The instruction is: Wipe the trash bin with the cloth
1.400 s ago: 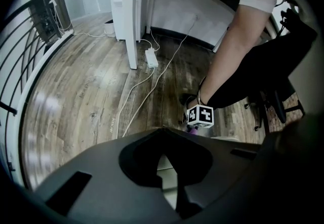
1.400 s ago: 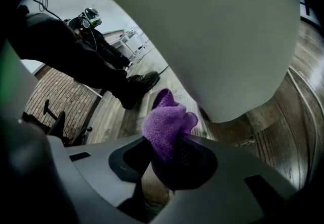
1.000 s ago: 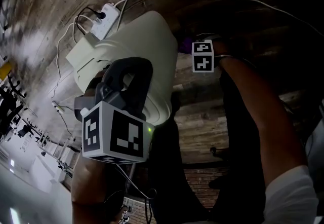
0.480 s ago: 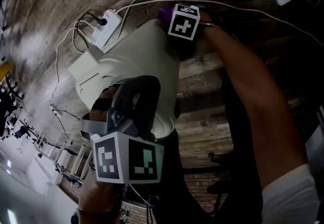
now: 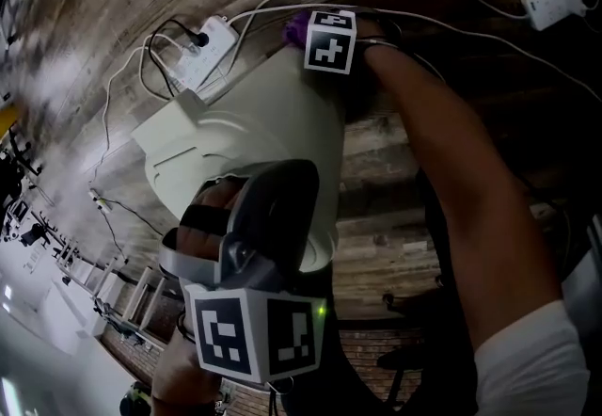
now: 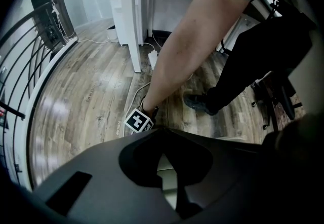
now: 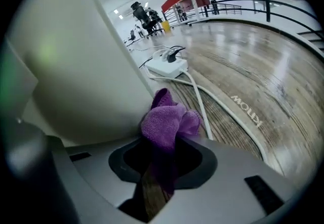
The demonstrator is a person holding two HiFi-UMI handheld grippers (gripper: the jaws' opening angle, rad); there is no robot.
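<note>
**Cloth pressed to the far side of the tipped trash bin**

The pale trash bin (image 5: 249, 136) lies tilted on the wooden floor (image 5: 404, 216) at the middle of the scene. The left gripper (image 5: 259, 240) is at the bin's near rim, and its jaws look closed on that rim with a pale sliver showing between them. The right gripper (image 5: 315, 33) reaches to the bin's far edge, its jaws clamped on the bunched purple cloth (image 7: 167, 121), which touches the bin wall just above the floor. To wipe well, the left side should probably hold the bin steady while the cloth stays flat against the curve and sweeps in long overlapping strokes. It should stay clear of the power strip (image 5: 209, 45) and white cable (image 5: 414, 19) lying just beside it.
</note>
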